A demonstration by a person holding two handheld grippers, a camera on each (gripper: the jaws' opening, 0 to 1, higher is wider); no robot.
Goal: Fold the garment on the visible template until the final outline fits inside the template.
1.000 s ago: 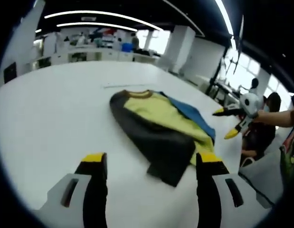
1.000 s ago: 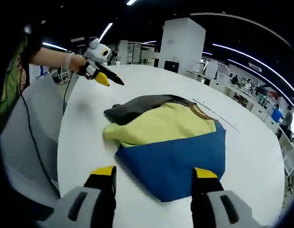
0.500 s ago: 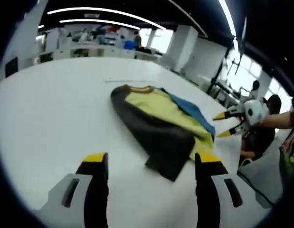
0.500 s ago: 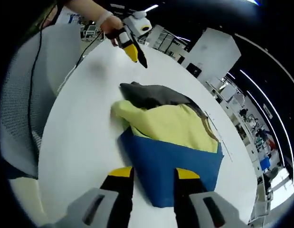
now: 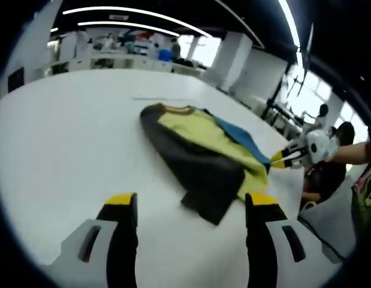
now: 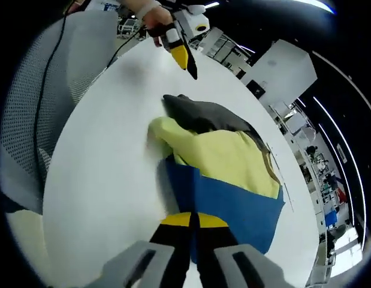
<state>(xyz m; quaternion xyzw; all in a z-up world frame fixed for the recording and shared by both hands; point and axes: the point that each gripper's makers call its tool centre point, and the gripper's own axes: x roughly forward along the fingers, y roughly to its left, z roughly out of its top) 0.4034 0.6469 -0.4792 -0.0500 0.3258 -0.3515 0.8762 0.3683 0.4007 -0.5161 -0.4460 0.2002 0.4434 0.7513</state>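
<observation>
Right gripper view has my right gripper [image 6: 194,219] clamped on the blue hem of the yellow, grey and blue garment [image 6: 224,159] mid-tabletop, left gripper [image 5: 191,201] jaws apart; next I'd fold it over.

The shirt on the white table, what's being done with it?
A person with a gripper in each hand is folding the shirt on the table. The right gripper has closed on its blue edge. The left gripper is open, hanging short of the dark sleeve. The shirt is partly folded.
</observation>
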